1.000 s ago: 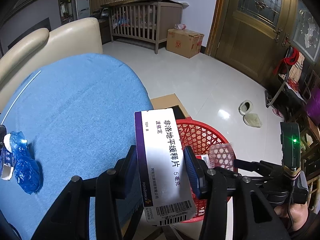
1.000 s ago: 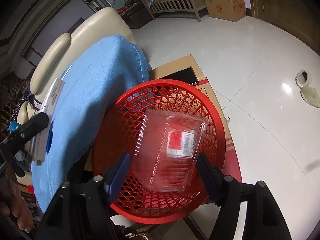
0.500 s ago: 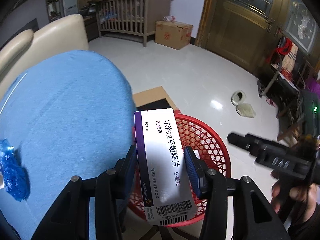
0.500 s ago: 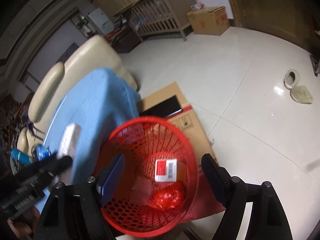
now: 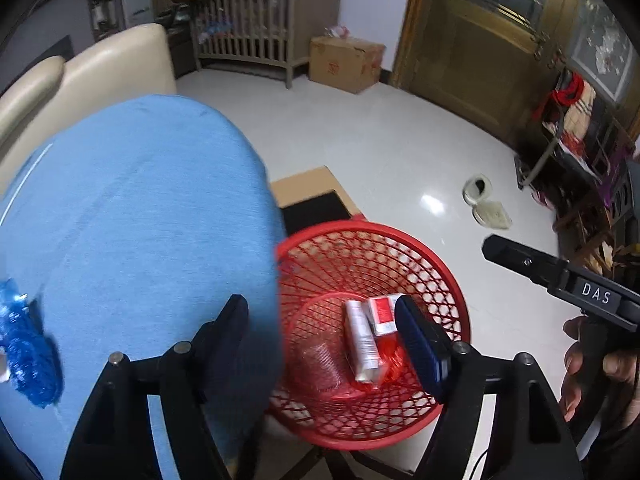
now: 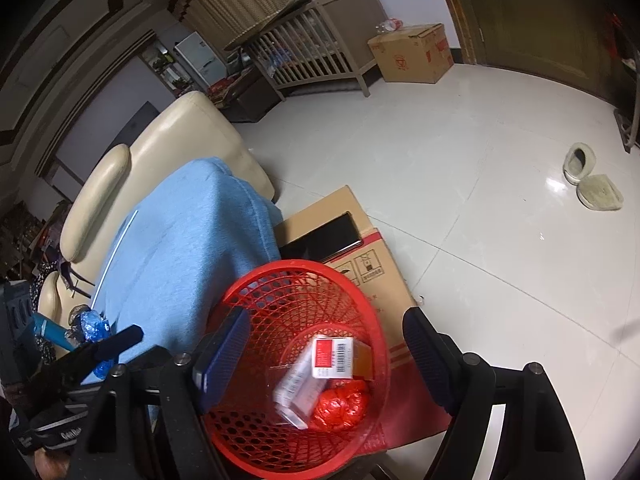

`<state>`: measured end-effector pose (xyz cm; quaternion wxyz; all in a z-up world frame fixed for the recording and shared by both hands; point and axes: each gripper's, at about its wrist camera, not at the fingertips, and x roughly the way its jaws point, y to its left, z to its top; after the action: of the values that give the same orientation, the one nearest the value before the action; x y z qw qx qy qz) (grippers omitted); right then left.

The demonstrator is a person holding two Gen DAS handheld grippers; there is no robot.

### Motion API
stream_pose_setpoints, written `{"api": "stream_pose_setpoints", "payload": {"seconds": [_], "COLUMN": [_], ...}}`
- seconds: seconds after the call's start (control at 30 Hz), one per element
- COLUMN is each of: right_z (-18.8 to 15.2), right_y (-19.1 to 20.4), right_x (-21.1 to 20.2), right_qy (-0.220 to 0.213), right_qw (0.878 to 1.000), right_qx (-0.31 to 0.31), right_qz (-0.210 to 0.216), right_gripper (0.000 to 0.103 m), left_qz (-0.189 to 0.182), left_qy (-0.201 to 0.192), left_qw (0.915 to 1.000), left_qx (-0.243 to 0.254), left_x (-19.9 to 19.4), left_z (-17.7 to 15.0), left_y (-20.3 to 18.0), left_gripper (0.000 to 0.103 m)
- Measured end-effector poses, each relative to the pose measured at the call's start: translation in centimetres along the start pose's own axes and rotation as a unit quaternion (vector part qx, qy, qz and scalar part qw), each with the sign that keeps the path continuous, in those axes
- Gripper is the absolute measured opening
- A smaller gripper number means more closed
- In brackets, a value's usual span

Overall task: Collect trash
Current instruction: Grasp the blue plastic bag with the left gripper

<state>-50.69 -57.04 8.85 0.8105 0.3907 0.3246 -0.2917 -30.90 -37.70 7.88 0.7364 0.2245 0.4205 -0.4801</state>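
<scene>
The left gripper (image 5: 320, 332) hangs over the edge of the blue cloth (image 5: 132, 240) and the round red plastic mesh basket (image 5: 440, 276), its jaws wide apart with nothing between them. The right gripper (image 6: 324, 352) is above the same basket, jaws wide apart and empty too. Down in the basket lie a long white medicine box (image 6: 294, 390), a clear plastic tray with a red and white label (image 6: 333, 358), and a crumpled red plastic bag (image 6: 344, 402). The left gripper's far finger (image 5: 420, 344) hides part of the label in the left wrist view. The basket sits on a flat brown cardboard box (image 6: 352, 216) on the white tile floor (image 6: 460, 168). A crinkly blue plastic wrapper (image 5: 26, 354) lies on the cloth at the far left, blurred and partly cut off by the picture's edge.
</scene>
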Motion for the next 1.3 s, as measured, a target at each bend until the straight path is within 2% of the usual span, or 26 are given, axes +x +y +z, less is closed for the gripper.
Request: {"api": "stream_pose_setpoints", "payload": {"seconds": [0.23, 0.4, 0.53, 0.8, 0.93, 1.03, 1.13, 1.3], "right_z": [-0.1, -0.7, -1.5, -3.8, -4.9, -5.4, -5.8, -5.4], "right_y": [3.4, 7.3, 10.7, 18.7, 22.5, 24.6, 26.2, 26.6], "right_x": [0.8, 1.7, 2.6, 4.6, 5.4, 5.8, 5.9, 5.8], "right_qy": [0.006, 0.017, 0.027, 0.052, 0.059, 0.059, 0.059, 0.057], "right_qw": [0.999, 0.997, 0.994, 0.982, 0.974, 0.97, 0.968, 0.968], "right_qx": [-0.031, -0.067, -0.096, -0.165, -0.19, -0.201, -0.21, -0.21], "right_qz": [0.015, 0.032, 0.047, 0.083, 0.105, 0.119, 0.125, 0.123], "right_gripper": [0.081, 0.081, 0.081, 0.081, 0.081, 0.081, 0.081, 0.081], "left_qz": [0.039, 0.076, 0.11, 0.17, 0.17, 0.167, 0.157, 0.164], "left_qy": [-0.029, -0.048, -0.064, -0.08, -0.075, -0.074, -0.07, -0.045], "left_qw": [0.9971, 0.9892, 0.9793, 0.9535, 0.9433, 0.9424, 0.9457, 0.9508], "left_qx": [-0.058, -0.115, -0.157, -0.236, -0.275, -0.28, -0.276, -0.259], "left_x": [-3.3, -5.7, -7.4, -9.7, -9.7, -9.2, -8.2, -5.4], "left_z": [-1.9, -4.4, -6.2, -10.1, -11.7, -11.4, -10.4, -7.9], "left_y": [6.0, 10.8, 14.6, 21.1, 23.2, 23.6, 23.4, 23.2], "left_gripper": [0.076, 0.076, 0.076, 0.077, 0.077, 0.077, 0.077, 0.078]}}
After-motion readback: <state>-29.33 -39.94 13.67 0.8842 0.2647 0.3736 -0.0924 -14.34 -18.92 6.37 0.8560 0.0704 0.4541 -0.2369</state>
